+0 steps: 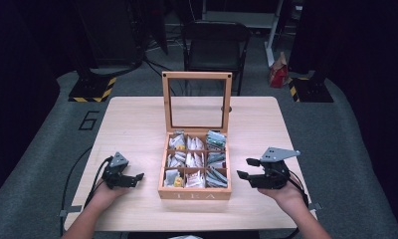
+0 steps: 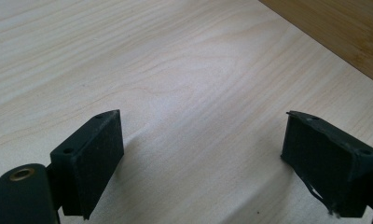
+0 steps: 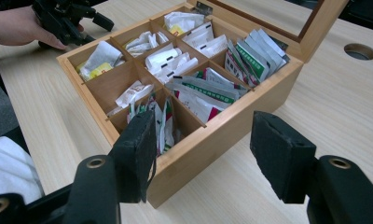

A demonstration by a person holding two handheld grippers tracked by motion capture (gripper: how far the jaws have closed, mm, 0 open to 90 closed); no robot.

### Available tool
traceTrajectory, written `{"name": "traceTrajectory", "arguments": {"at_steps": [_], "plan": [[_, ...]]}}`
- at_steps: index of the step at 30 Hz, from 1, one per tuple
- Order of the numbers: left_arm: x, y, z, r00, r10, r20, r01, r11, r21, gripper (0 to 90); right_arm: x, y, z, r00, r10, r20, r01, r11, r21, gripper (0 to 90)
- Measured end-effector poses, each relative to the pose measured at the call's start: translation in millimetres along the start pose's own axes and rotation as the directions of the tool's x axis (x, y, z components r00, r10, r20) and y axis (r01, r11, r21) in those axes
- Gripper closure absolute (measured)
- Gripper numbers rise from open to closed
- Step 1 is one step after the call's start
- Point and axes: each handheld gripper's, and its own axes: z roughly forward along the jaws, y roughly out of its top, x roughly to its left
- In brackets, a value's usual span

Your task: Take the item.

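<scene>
Flanking tea box [image 1: 195, 193], empty claws [image 1: 139, 177]

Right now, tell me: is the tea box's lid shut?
No, the tea box has its lid standing upright, compartments exposed.

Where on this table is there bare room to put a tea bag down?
Bare table left of the tea box, beyond the left tool; also right of the box, beyond the right tool. The box's compartments are crowded with packets.
</scene>
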Motion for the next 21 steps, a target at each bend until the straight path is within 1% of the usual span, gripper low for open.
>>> {"name": "traceTrajectory", "arguments": {"at_steps": [4,6,7,8,9,10,13,18,19,21], "plan": [[0.1,0.0,0.0,1.0000,0.001,0.000,-0.001,1.0000,0.000,12.1,2.2,5.4,0.3,0.9998,0.007,-0.016,-0.007,1.000,0.006,41.0],[0.0,0.0,0.0,1.0000,0.000,0.000,0.000,1.0000,0.000,12.1,4.5,10.0,2.0,0.9995,0.000,-0.032,0.000,1.000,0.011,41.4],[0.0,0.0,0.0,1.0000,0.000,0.000,0.000,1.0000,0.000,12.1,4.5,10.0,2.0,0.9995,0.000,-0.032,0.000,1.000,0.011,41.4],[0.0,0.0,0.0,1.0000,0.000,0.000,0.000,1.0000,0.000,12.1,6.9,13.1,3.7,0.9996,-0.010,-0.027,0.011,1.000,0.013,42.2],[0.0,0.0,0.0,1.0000,0.000,0.000,0.000,1.0000,0.000,12.1,6.9,13.1,3.7,0.9996,-0.010,-0.027,0.011,1.000,0.013,42.2],[0.0,0.0,0.0,1.0000,0.000,0.000,0.000,1.0000,0.000,12.1,8.4,15.5,5.9,0.9998,-0.009,-0.015,0.009,1.000,0.000,42.5],[0.0,0.0,0.0,1.0000,-0.001,0.000,0.001,1.0000,-0.001,12.1,9.2,18.7,9.4,0.9999,-0.007,-0.010,0.007,1.000,0.000,43.7],[0.0,0.0,0.0,1.0000,0.000,0.000,0.000,1.0000,0.000,12.1,10.7,22.2,13.8,0.9998,-0.008,-0.015,0.008,1.000,0.011,46.1],[0.0,0.0,0.0,1.0000,0.000,0.000,0.000,1.0000,0.000,12.1,10.5,22.8,14.7,0.9997,-0.019,-0.018,0.019,1.000,0.012,46.9],[0.0,0.0,0.0,1.0000,0.000,0.000,0.000,1.0000,0.000,12.1,12.4,24.9,17.3,0.9997,-0.017,-0.020,0.017,1.000,0.020,48.9]]}}
